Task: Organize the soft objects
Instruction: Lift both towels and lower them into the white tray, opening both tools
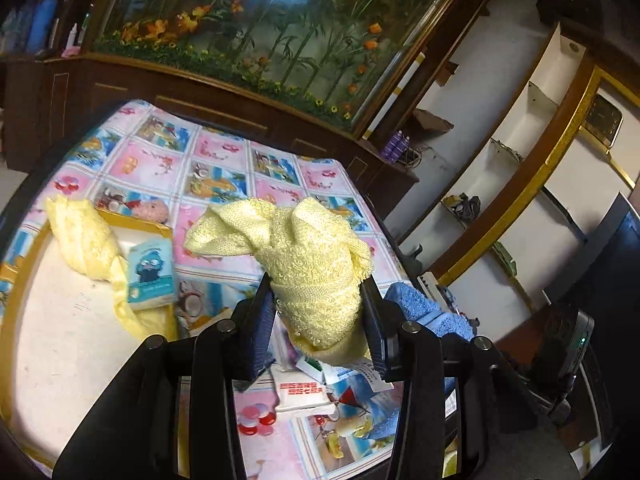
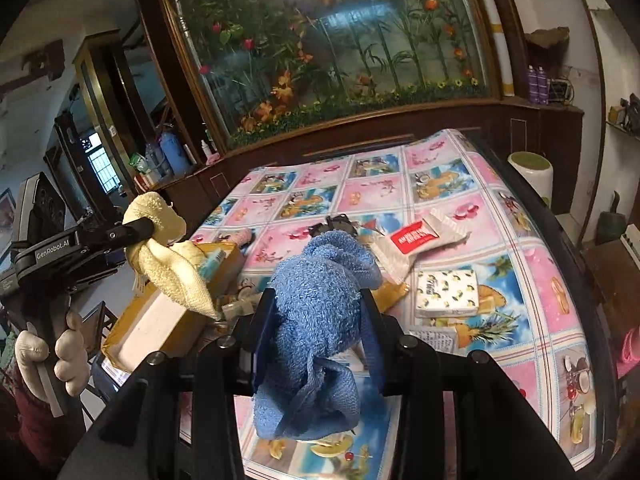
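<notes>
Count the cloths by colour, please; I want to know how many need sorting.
Yellow: 2, the held yellow cloth and the yellow cloth in the box, draped over the box rim
Blue: 1, the blue cloth
Total: 3

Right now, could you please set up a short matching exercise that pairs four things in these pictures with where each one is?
Things:
1. yellow towel
2. blue towel
3. tissue pack with the blue cartoon
4. lemon-print tissue pack

Places:
A. lying flat on the patterned tablecloth
B. clamped in the right gripper
C. standing in the gold-rimmed box
D. clamped in the left gripper

Pairs: 1-D, 2-B, 3-C, 4-A
</notes>
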Tool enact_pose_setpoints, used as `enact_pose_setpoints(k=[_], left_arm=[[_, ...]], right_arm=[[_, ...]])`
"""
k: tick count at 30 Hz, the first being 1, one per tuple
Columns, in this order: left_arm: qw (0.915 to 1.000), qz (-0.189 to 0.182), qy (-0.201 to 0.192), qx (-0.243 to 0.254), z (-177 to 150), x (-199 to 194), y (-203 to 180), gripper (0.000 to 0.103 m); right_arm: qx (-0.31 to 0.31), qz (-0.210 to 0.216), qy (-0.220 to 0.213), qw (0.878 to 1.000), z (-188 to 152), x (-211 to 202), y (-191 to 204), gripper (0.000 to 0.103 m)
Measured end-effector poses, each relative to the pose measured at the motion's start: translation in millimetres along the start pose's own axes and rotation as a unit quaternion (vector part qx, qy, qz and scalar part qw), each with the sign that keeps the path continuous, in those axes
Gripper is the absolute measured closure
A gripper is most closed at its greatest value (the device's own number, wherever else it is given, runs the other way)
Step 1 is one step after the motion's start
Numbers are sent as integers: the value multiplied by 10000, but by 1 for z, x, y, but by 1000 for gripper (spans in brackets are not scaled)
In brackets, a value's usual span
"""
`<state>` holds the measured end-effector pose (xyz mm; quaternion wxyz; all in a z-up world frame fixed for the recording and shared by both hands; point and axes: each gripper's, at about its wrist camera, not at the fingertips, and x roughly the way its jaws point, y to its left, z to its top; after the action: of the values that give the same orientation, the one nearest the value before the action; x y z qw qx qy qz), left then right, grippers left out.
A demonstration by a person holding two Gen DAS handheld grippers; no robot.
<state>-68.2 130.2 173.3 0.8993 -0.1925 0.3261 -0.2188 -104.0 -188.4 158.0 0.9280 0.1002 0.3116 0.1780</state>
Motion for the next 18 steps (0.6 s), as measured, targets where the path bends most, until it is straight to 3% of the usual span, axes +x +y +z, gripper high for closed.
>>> enact_pose_setpoints(k=[4, 9, 15, 18], left_arm=[[9984, 530, -219, 10, 7, -33, 29, 63], [9920, 1243, -204, -74, 4, -50, 78, 63], [9797, 2003, 93, -5, -11, -37, 132, 63], [9767, 2107, 414, -33, -19, -20, 156, 63]], right_arm=[[-161, 443, 43, 9989, 17, 10, 29, 64], [-189, 1152, 264, 9928, 38, 40, 74, 64], [-344, 1679, 732, 9825, 49, 103, 136, 64], [-399, 1783, 1024, 9778, 45, 139, 161, 64]])
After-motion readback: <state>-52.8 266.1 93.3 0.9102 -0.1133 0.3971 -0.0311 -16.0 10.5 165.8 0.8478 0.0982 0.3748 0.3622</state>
